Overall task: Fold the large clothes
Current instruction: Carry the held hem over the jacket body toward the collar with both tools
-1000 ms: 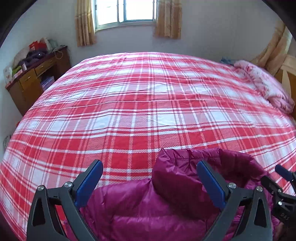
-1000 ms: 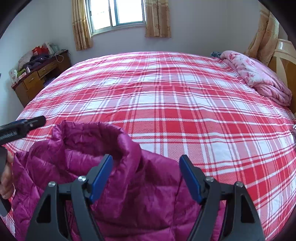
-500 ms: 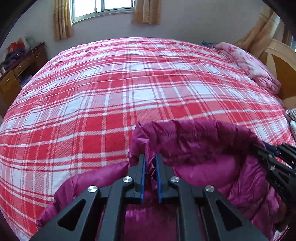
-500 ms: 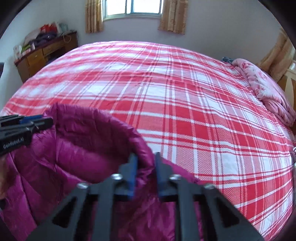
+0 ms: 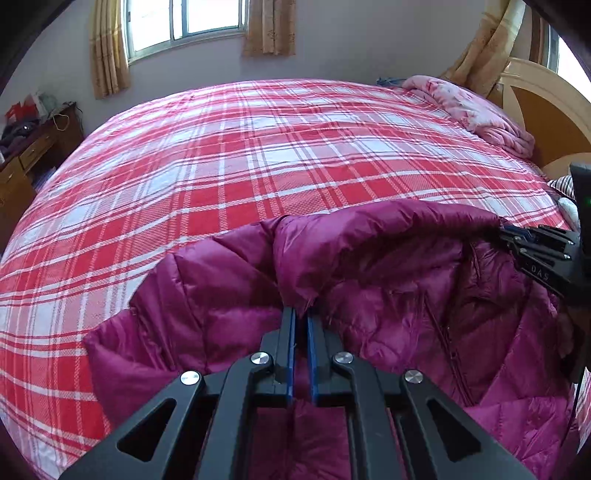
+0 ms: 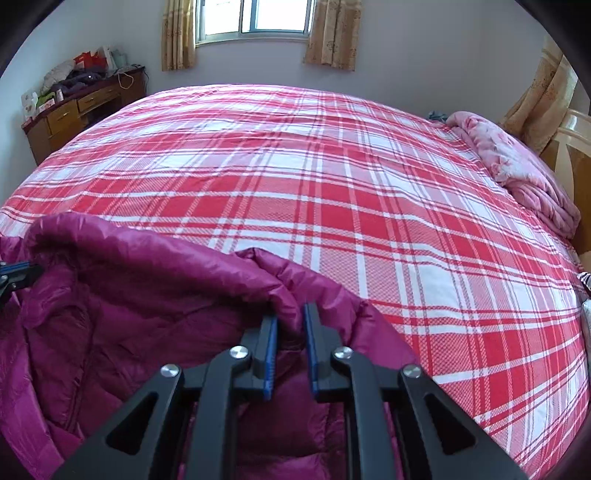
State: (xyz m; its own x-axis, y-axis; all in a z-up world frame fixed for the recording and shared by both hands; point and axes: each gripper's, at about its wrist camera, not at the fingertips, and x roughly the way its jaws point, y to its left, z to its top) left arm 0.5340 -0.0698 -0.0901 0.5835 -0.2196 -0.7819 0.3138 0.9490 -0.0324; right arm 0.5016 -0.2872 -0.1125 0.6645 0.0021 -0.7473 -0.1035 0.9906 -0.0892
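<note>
Most of the bed (image 5: 258,155) is seen bare beyond the jacket, its red plaid cover stretching to the far wall under the window (image 6: 255,18). A pink quilt (image 5: 476,110) is bunched along the right edge by the headboard (image 5: 546,110), and a wooden dresser (image 6: 77,107) is set at the far left corner. The magenta puffer jacket (image 5: 388,302) is spread at the near edge of the bed. Its collar is pinched at one end by the left tool (image 5: 301,321), closed tight on the fabric, and at the other end by the right tool (image 6: 290,321), clamped on a thicker fold. The collar rim is held stretched between the two tools, with the jacket body lying below them.
</note>
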